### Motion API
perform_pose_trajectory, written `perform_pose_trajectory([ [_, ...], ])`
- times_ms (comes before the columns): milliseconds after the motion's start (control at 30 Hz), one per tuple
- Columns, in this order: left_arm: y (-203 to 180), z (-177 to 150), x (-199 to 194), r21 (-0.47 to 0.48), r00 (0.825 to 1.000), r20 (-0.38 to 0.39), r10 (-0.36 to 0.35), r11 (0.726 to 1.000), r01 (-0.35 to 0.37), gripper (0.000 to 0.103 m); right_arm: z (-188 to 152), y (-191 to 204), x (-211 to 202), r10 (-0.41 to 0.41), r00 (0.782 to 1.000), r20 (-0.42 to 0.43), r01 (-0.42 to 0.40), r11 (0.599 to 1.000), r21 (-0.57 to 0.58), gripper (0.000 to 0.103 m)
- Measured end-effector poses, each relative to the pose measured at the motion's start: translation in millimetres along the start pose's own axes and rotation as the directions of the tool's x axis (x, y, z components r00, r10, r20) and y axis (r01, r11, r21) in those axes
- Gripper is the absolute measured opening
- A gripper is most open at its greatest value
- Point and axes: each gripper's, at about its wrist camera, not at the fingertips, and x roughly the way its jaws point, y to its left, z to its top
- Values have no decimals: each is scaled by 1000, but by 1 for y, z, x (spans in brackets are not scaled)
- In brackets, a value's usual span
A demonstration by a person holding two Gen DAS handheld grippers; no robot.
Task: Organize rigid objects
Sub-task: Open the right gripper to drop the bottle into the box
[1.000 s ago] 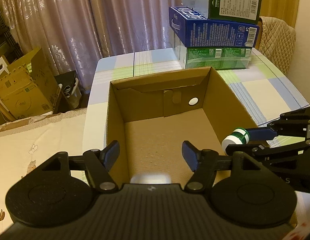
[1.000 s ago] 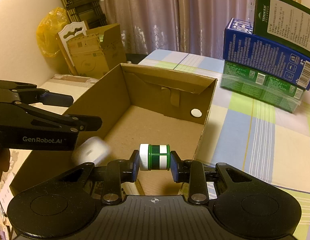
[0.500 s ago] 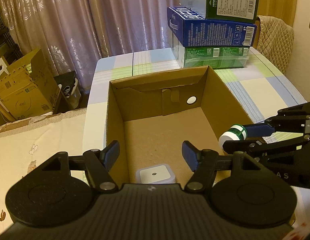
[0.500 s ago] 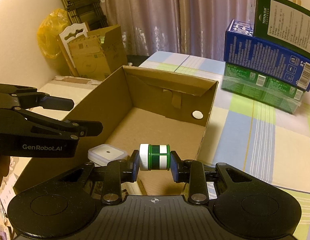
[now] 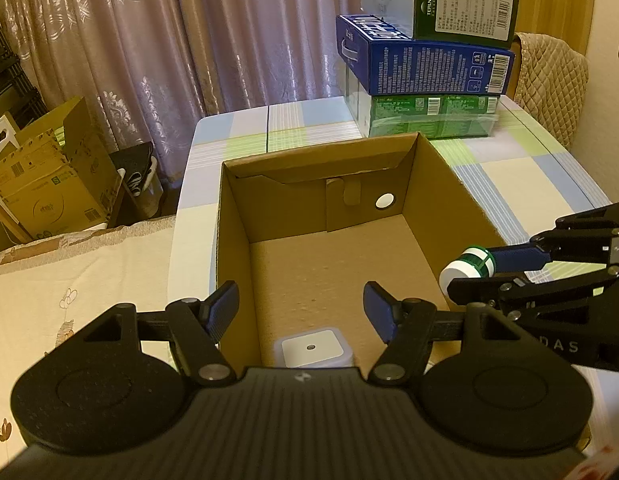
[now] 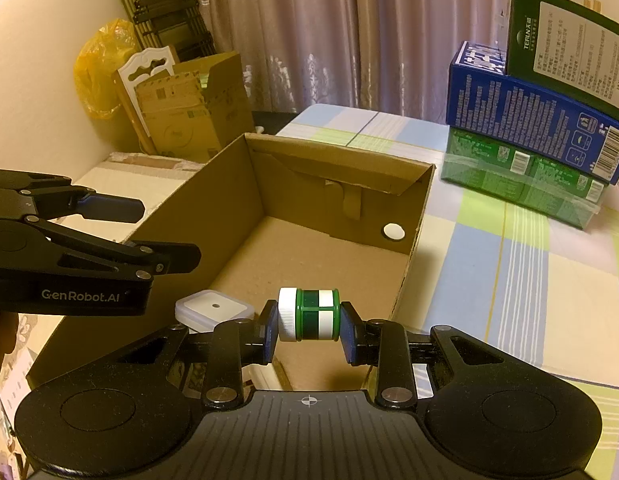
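In open brown cardboard box (image 5: 441, 200): small square white lidded plastic container (image 5: 312, 349) just landed, dropped from left gripper (image 5: 301, 306), now gaping empty. One item stowed. Next up probably small green-and-white cylindrical bottle with white cap (image 6: 309, 314), clamped end to end in right gripper (image 6: 309, 334) over box.

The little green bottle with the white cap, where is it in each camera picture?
Left wrist view: the green bottle is at the right edge, pinched in the right gripper, over the cardboard box wall.
Right wrist view: the bottle is low in the middle, lying sideways between that gripper's fingers.
Shared landmark: the white round dot on the box's far wall.
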Motion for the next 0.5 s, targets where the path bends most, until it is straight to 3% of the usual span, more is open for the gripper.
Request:
perform_pose_trajectory([
  [500, 0, 2, -1, 1, 1000, 4, -1, 1000, 1, 64, 3, -2, 1, -5, 1000, 4, 5, 1000, -2, 28],
])
